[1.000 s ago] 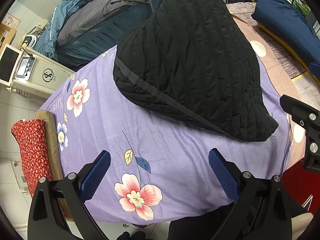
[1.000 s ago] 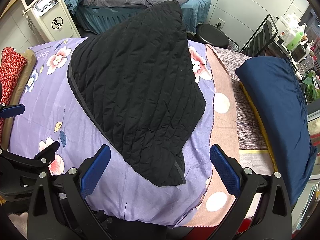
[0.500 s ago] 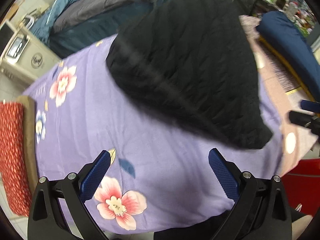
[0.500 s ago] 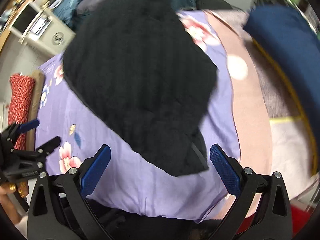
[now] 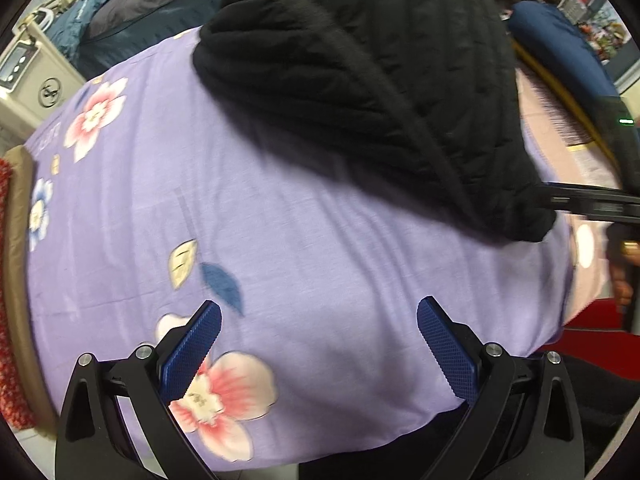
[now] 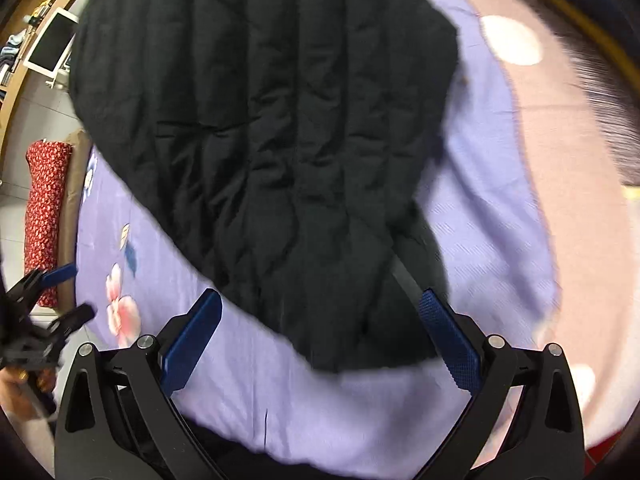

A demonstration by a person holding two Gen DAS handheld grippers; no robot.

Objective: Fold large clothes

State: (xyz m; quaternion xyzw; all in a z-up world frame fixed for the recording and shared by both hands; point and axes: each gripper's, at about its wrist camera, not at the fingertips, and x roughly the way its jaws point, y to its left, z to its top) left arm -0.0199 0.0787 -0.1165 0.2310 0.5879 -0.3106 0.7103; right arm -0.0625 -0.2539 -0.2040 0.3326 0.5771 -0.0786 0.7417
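Note:
A black quilted garment (image 5: 380, 80) lies spread on the purple floral sheet (image 5: 300, 220). My left gripper (image 5: 318, 314) hangs open over bare sheet in front of the garment's near edge, with nothing between its fingers. In the right wrist view the garment (image 6: 260, 120) fills the middle, and its near corner lies between the jaws of my right gripper (image 6: 320, 306). Those jaws are closing, still wide, and the blue pads do not press the cloth. The right gripper (image 5: 592, 204) also shows at the garment's right corner in the left wrist view. The left gripper (image 6: 48, 300) shows at the far left.
A red patterned roll (image 6: 46, 208) lies along the bed's left edge. A pink dotted cloth (image 6: 540, 140) and a navy cushion (image 5: 560, 52) lie to the right. A white machine (image 5: 24, 68) and a pile of grey-blue bedding (image 5: 152, 8) stand behind. A hand (image 5: 622, 276) holds the right gripper.
Both grippers have come down toward the bed. The right one has dropped over the garment's near corner, which now lies between its jaws. The left one has sunk over bare sheet.

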